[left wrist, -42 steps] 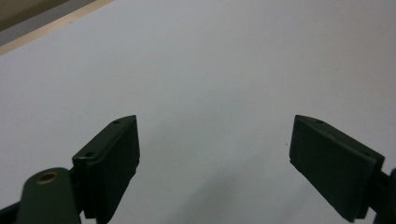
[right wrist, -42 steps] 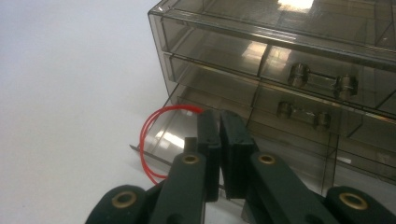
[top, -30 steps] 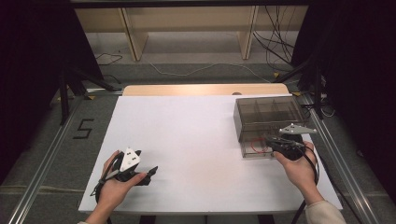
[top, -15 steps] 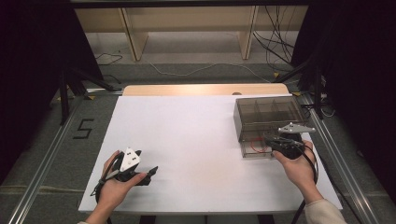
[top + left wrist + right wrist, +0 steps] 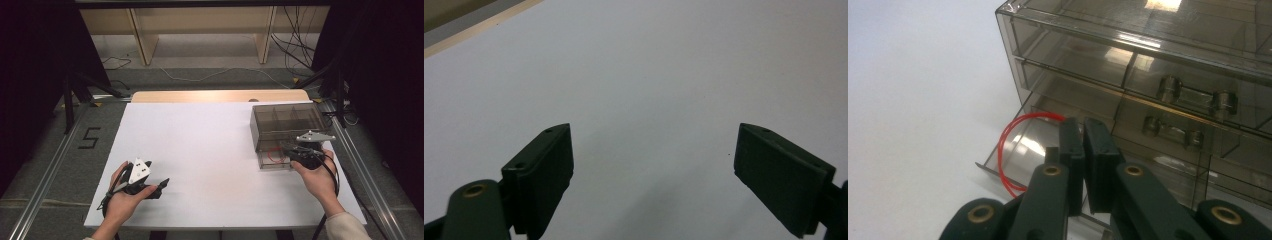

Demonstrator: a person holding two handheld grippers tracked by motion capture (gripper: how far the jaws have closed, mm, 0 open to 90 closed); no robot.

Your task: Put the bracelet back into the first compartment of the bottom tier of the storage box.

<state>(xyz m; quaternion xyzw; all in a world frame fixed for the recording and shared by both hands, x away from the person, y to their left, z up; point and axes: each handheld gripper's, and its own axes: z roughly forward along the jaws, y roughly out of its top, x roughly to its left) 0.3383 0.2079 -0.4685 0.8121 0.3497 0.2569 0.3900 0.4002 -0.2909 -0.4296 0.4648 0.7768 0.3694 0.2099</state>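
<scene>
Grippers sit at opposite ends of the white tabletop [image 5: 215, 150]. Left gripper [image 5: 159, 187] is held low near the front-left corner, its jaws spread wide over bare surface; the left gripper view confirms the two black pads [image 5: 546, 172] well apart with nothing between them.

Right gripper [image 5: 286, 148] is at the right edge, pointing into the smoky translucent plastic drawer cabinet [image 5: 285, 122] that stands near the far-right corner. From the high view the jaw state is hard to read, since the hand and the grey three-cornered plate cover the tips. The right gripper view settles it: right gripper [image 5: 1083, 131] jaws are pressed close together, with a thin red wire loop [image 5: 1015, 137] meeting them at the tip of the left pad. The wire appears pinched there, though the exact contact is hidden by the pad.

Red loop arcs out to the left of the jaws and curves back down beside the gripper body, lying over the pulled-out bottom drawer [image 5: 1013, 150] of the cabinet. In the high view the same loop [image 5: 272, 156] shows as a small red curve inside the open drawer [image 5: 275, 164], which projects toward the front edge.

The right gripper view also shows two closed drawers above, with clear bar handles [image 5: 1193, 95]; the high view gives the cabinet's top compartments instead.
</scene>
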